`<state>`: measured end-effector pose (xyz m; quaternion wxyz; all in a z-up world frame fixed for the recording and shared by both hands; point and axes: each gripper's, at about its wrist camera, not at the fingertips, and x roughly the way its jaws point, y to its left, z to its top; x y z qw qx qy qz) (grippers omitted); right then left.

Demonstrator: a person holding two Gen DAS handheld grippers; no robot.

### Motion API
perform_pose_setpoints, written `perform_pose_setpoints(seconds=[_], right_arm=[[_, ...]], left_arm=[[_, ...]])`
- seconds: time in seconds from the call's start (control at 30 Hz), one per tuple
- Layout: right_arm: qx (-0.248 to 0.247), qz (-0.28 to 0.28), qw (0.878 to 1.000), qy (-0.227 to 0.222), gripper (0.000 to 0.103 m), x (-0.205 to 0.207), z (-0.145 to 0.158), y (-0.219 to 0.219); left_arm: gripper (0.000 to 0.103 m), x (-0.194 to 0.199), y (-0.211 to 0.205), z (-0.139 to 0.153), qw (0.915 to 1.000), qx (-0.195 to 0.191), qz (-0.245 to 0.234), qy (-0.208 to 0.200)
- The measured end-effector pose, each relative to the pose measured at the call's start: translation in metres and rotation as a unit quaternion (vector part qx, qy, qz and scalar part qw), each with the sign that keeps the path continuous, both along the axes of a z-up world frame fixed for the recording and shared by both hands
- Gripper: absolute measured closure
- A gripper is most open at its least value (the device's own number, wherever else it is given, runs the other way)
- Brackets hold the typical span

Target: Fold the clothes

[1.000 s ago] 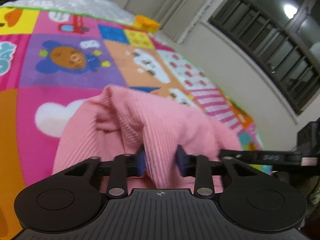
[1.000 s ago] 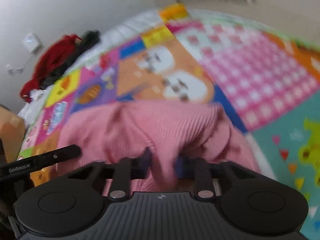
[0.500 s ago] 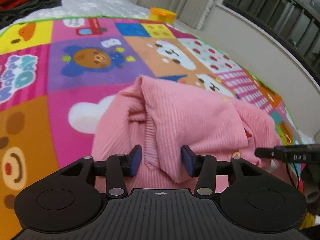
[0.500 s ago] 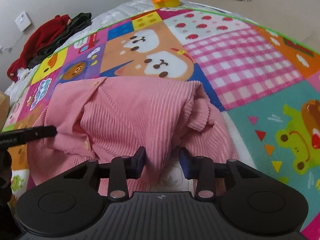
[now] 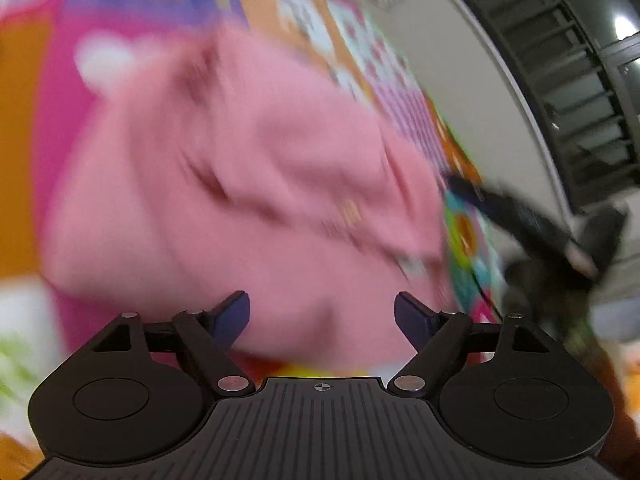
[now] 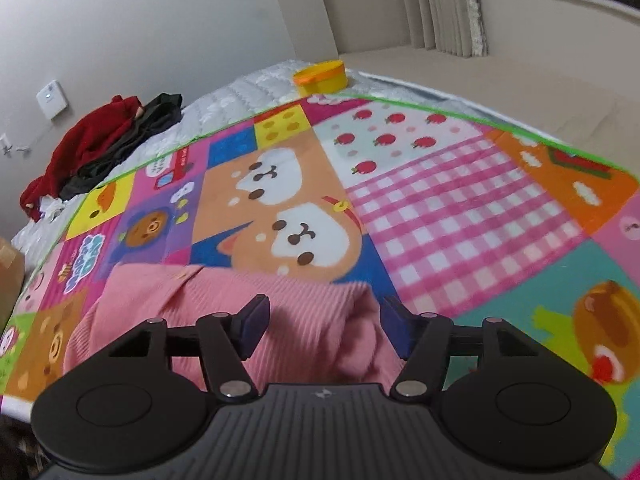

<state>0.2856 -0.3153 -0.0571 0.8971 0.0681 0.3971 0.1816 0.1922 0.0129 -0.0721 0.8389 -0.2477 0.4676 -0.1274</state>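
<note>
A pink ribbed garment lies bunched on the colourful play mat. The left wrist view is blurred by motion. My left gripper is open and empty, just above the near edge of the garment. My right gripper is open and empty, with the garment lying below and between its fingers. The right gripper's black finger shows at the right of the left wrist view.
A yellow round container sits at the far end of the quilted white bedding. A pile of red and black clothes lies at the far left by the wall. A cardboard box stands at the left edge.
Both grippers have opened wide and let go of the pink garment, which has dropped onto the mat. Both grippers have pulled back; the left one is moving fast.
</note>
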Motion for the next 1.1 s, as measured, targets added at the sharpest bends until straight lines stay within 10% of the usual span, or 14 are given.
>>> perform_pose_setpoints(seconds=[0.33,0.6,0.7,0.83,1.0,1.1], right_arm=[[-0.005,0.042,0.998,0.048,0.05,0.004,-0.026,0.019],[-0.01,0.139,0.989,0.04,0.048,-0.051,-0.009,0.049],[0.023,0.114,0.993,0.02,0.048,-0.047,0.007,0.034],[0.012,0.062,0.998,-0.005,0.048,-0.036,0.02,0.02],[-0.12,0.064,0.989,-0.055,0.048,-0.048,0.027,0.031],[-0.058,0.057,0.996,-0.02,0.048,-0.048,0.023,0.017]], left_arm=[[0.076,0.054,-0.011,-0.011,0.9997,0.023,0.0,-0.006],[0.064,0.053,0.013,-0.001,0.9985,0.028,0.044,-0.017],[0.042,0.043,0.029,0.006,0.9969,0.027,0.07,-0.023],[0.038,0.022,0.031,0.008,0.9951,0.017,0.095,-0.02],[0.039,0.019,0.003,0.016,0.9969,0.037,0.046,-0.05],[0.039,0.025,-0.002,0.02,0.9964,0.045,0.038,-0.06]])
